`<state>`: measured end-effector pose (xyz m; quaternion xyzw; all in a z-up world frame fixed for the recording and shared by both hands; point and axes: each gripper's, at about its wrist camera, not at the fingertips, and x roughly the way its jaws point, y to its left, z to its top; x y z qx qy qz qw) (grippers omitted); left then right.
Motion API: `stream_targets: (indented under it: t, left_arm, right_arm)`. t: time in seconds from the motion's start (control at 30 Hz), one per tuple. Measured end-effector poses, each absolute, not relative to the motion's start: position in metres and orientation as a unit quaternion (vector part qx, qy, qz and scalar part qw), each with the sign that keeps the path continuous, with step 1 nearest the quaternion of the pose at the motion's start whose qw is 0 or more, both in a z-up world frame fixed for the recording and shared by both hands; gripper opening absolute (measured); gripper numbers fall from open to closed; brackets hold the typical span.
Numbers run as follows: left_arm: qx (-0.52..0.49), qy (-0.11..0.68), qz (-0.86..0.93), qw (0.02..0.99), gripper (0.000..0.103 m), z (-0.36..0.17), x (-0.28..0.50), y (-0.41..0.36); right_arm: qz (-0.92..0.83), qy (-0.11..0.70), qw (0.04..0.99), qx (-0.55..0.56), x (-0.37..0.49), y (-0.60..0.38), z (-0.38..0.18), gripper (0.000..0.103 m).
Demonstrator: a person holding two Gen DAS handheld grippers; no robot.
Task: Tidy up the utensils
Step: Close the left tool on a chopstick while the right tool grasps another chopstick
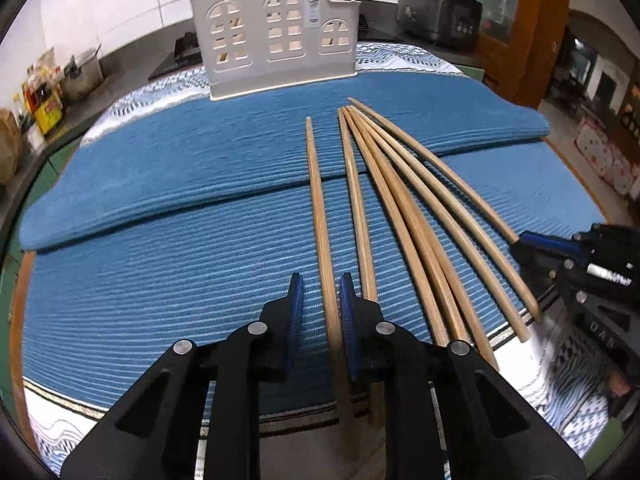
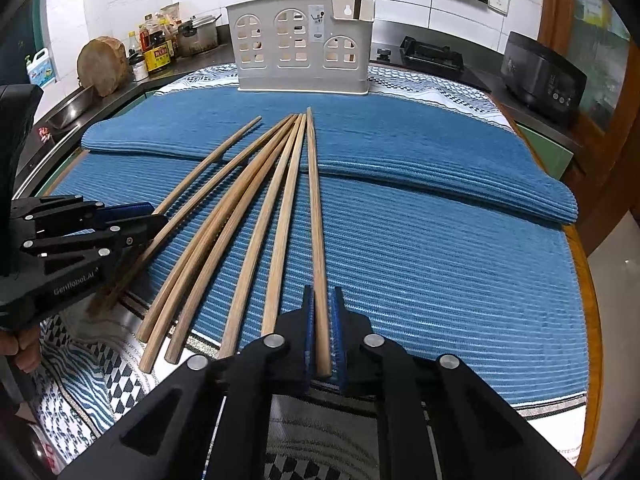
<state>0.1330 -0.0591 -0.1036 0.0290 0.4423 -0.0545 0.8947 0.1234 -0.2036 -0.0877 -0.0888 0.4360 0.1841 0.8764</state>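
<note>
Left gripper [image 1: 320, 292]: jaws straddle the leftmost chopstick [image 1: 316, 200], gap on one side, not clamped.
Right gripper [image 2: 321, 312]: clenched on the rightmost chopstick [image 2: 314, 200].
Chopsticks: fanned on the blue mat [image 2: 440, 260], butts at its near edge, tips toward the white holder [image 2: 300, 44] at the far edge.

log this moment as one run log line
left gripper: around leftmost chopstick | right gripper: shut on rightmost chopstick | holder: behind
</note>
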Motion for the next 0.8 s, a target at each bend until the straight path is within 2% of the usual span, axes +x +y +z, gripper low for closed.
stream_targets:
  t: [0.17, 0.43, 0.8]
  left_arm:
    - [0.023, 0.447, -0.065, 0.892, 0.007, -0.101, 0.135, -0.058]
    - [-0.003, 0.443, -0.074, 0.893, 0.005, -0.091, 0.130, -0.042]
    - [-0.055, 0.370, -0.094, 0.923, 0.005, -0.046, 0.118, -0.023]
  right_arm:
    - [0.184, 0.431, 0.879, -0.084, 0.121, -0.205, -0.084, 0.007]
    - [0.187, 0.389, 0.899, -0.077, 0.106, -0.210, -0.050, 0.007]
    - [0.197, 0.333, 0.920, -0.059, 0.101, -0.210, 0.001, 0.007]
